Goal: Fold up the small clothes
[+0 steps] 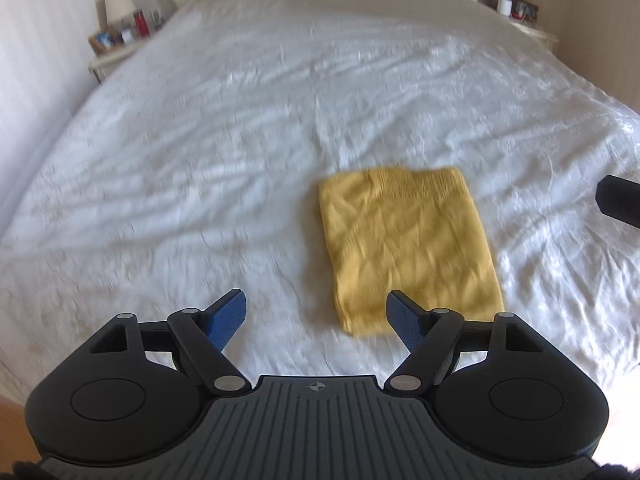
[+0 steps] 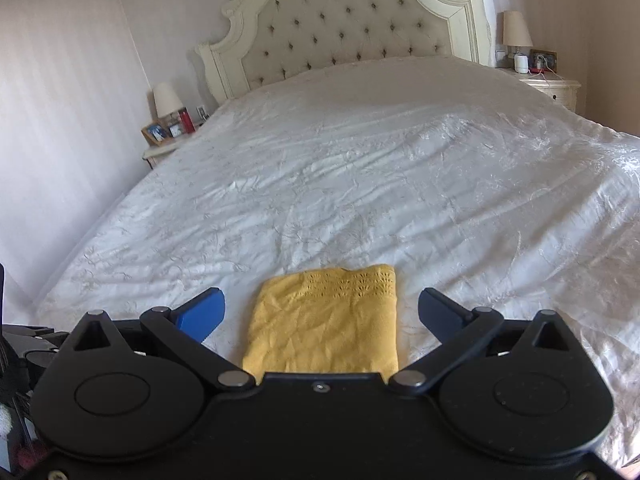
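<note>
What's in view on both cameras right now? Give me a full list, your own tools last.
Folded garment: one, yellow, lying flat on the bedspread, touched by neither tool.
Bedspread: one, white, wrinkled, covering the bed.
Headboard: one, cream, tufted, at the far end of the bed.
Left nightstand: one, cream, holding a lamp, a red bottle and picture frames.
Right nightstand: one, cream, holding a lamp and small items too small to tell.
Left tool: one, black with blue pads, open, empty, above the bedspread beside the garment.
Right tool: one, black with blue pads, open, empty, above the garment.
</note>
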